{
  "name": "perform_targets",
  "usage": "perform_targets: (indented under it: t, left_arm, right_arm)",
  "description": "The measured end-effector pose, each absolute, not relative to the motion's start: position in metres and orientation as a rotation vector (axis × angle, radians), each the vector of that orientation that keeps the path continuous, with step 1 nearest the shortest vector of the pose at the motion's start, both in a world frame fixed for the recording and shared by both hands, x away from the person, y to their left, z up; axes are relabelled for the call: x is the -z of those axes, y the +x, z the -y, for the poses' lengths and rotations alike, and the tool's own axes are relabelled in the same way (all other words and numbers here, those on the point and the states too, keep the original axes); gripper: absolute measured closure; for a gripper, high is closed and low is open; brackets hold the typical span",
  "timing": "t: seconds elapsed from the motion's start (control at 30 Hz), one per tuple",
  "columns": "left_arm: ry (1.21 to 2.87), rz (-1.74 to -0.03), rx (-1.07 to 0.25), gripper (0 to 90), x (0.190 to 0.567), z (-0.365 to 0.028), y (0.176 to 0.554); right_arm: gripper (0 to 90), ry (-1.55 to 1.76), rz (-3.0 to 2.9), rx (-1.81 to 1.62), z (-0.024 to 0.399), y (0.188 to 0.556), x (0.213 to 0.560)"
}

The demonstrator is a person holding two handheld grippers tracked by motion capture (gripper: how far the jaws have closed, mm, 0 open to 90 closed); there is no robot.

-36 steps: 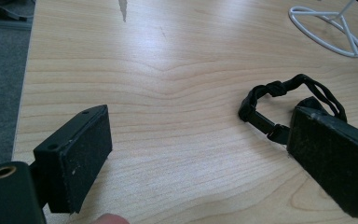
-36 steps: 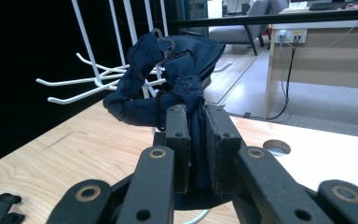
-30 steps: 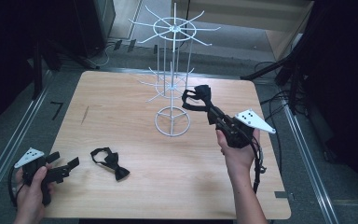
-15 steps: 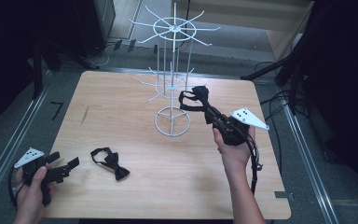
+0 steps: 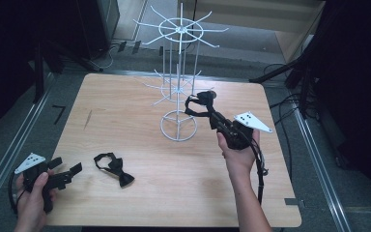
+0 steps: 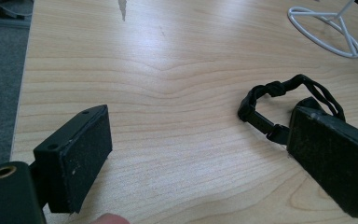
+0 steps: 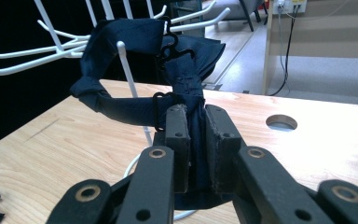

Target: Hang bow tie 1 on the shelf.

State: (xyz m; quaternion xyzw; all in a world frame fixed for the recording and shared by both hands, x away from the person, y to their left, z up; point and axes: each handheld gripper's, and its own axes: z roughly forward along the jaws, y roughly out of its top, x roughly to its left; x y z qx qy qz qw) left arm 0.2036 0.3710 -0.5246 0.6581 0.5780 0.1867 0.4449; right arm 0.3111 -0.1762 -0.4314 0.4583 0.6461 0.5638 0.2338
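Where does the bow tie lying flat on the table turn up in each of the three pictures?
High view: the lying bow tie is at lower left, beside the left gripper.
Left gripper view: it is at right, its strap loop partly behind the right-hand jaw.
Right gripper view: a dark scrap at the bottom left corner may be it; too little to tell.
Shared landmark: the white wire rack's ring base.

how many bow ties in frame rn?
2. One bow tie is clamped in the right gripper by the white wire rack, its strap looped over a prong. The other bow tie lies flat on the table near the left gripper.
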Motion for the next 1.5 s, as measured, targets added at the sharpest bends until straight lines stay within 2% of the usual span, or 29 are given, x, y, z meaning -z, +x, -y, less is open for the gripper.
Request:
perform_targets:
  t: [0.5, 1.13, 1.2, 1.23, 1.27, 1.3, 1.33, 1.5]
  left_arm:
    - [1.637, -1.43, -0.46, 7.1, 0.525, -0.371, 0.204]
    - [1.642, -1.428, -0.461, 7.1, 0.524, -0.371, 0.204]
    - [1.642, -1.428, -0.461, 7.1, 0.524, -0.371, 0.204]
    - [1.641, -1.428, -0.461, 7.1, 0.524, -0.371, 0.204]
    - [1.641, -1.428, -0.461, 7.1, 0.524, -0.371, 0.204]
    - [1.641, -1.428, -0.461, 7.1, 0.524, -0.371, 0.204]
    - [1.642, -1.429, -0.461, 7.1, 0.524, -0.371, 0.204]
    - [1.637, -1.428, -0.466, 7.1, 0.524, -0.371, 0.203]
  right_arm:
    - [81.6, 1.284, -1.804, -1.533, 0.163, 0.319, 0.443]
    - [68.4, 1.311, -1.812, -1.539, 0.161, 0.32, 0.458]
    - [62.1, 1.305, -1.807, -1.564, 0.163, 0.318, 0.462]
    - [62.1, 1.305, -1.807, -1.564, 0.163, 0.318, 0.462]
    - [53.5, 1.296, -1.799, -1.568, 0.165, 0.317, 0.462]
    - [53.5, 1.296, -1.799, -1.568, 0.165, 0.317, 0.462]
    - [47.2, 1.281, -1.805, -1.574, 0.166, 0.315, 0.462]
    - [42.7, 1.265, -1.839, -1.557, 0.167, 0.31, 0.462]
